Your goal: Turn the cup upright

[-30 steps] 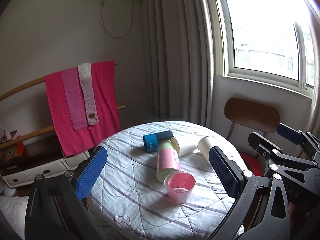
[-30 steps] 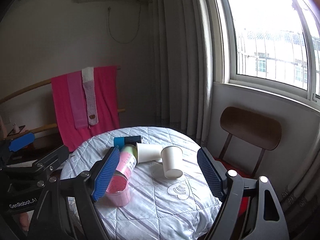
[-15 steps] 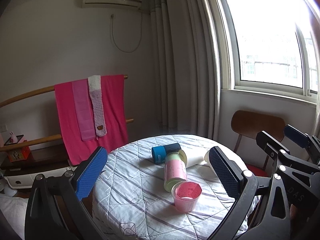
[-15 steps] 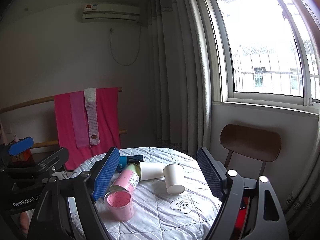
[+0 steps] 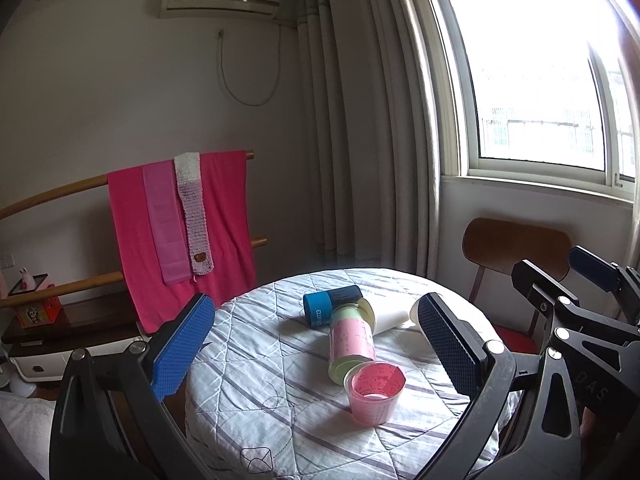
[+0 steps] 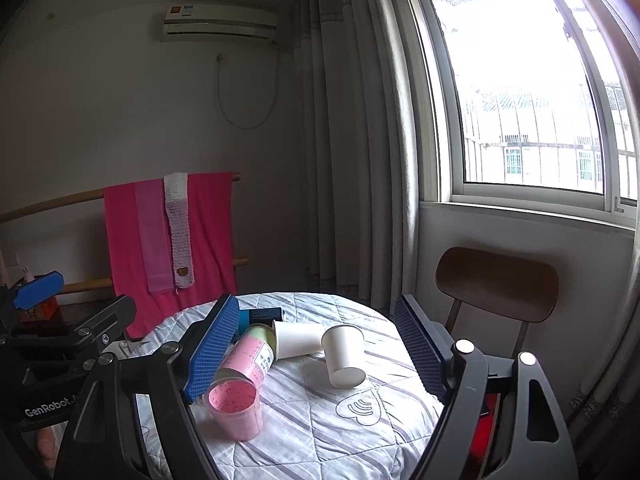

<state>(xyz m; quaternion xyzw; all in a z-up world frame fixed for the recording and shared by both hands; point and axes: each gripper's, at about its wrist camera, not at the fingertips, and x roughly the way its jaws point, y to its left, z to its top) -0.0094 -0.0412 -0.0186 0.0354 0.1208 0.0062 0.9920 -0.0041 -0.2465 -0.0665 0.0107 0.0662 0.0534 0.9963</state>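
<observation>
A round table (image 5: 256,368) with a quilted cover holds several cups. A pink cup (image 5: 374,392) (image 6: 236,410) stands upright at the front. A pink-and-green cup (image 5: 352,342) (image 6: 250,356) lies on its side behind it. A blue cup (image 5: 330,308) (image 6: 260,316) lies at the back. One white paper cup (image 6: 298,338) (image 5: 390,318) lies on its side; another white cup (image 6: 344,354) stands slightly tilted. My left gripper (image 5: 316,352) is open and empty above the near table. My right gripper (image 6: 316,352) is open and empty, back from the cups.
A wooden chair (image 6: 496,292) (image 5: 516,246) stands to the right of the table under the window. A rack with pink towels (image 5: 180,224) (image 6: 168,232) stands behind on the left. Curtains (image 5: 360,120) hang behind the table.
Both grippers have pulled back and tilted upward, so the table and cups sit lower in both views. The cups have not moved. Both grippers stay open.
</observation>
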